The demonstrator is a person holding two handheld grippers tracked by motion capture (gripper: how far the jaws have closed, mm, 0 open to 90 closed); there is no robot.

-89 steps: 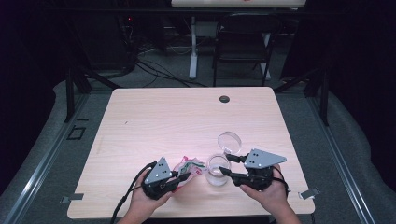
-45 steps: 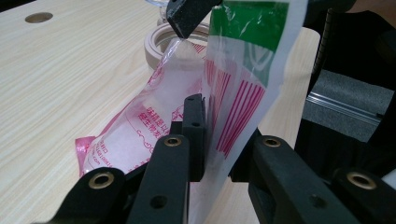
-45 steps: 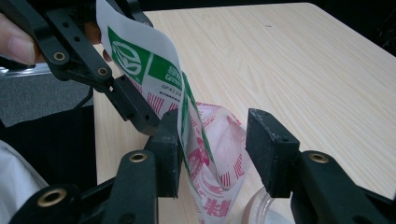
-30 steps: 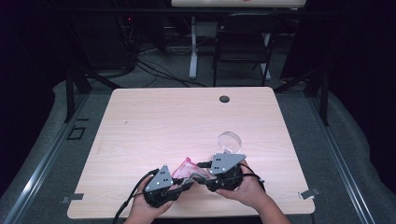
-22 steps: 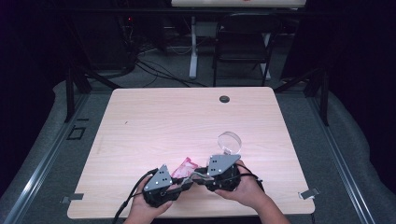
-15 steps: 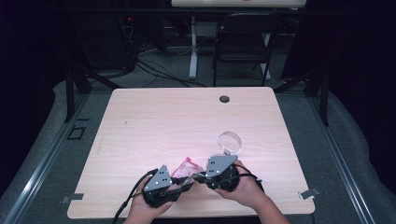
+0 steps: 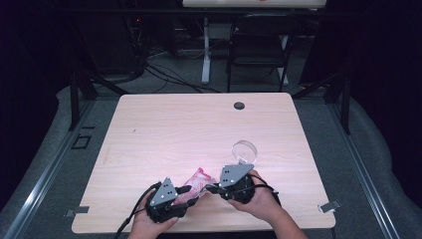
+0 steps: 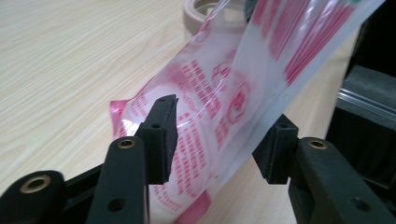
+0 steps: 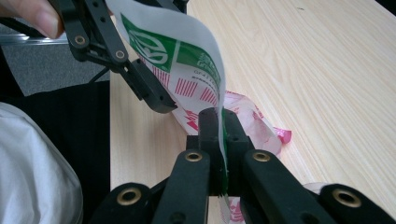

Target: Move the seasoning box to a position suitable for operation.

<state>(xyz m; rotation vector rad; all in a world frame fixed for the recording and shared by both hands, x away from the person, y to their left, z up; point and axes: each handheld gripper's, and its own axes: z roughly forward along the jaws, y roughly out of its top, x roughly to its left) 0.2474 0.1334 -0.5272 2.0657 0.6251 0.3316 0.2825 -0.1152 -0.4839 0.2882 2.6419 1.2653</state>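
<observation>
Both tongs [image 7: 191, 190] level at bag [image 7: 198, 179]

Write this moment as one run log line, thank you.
left gripper: open, jaws just opening, bag between | right gripper: shut on plastic bag | tape roll: on table

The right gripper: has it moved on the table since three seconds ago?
Yes. The right gripper has moved left, away from the table's right edge and off the tape roll, toward the left gripper; it now clamps the plastic bag.

One printed plastic bag [image 7: 196, 180], one tape roll [image 7: 244, 151], two tongs: left [image 7: 185, 195], right [image 7: 213, 189].
</observation>
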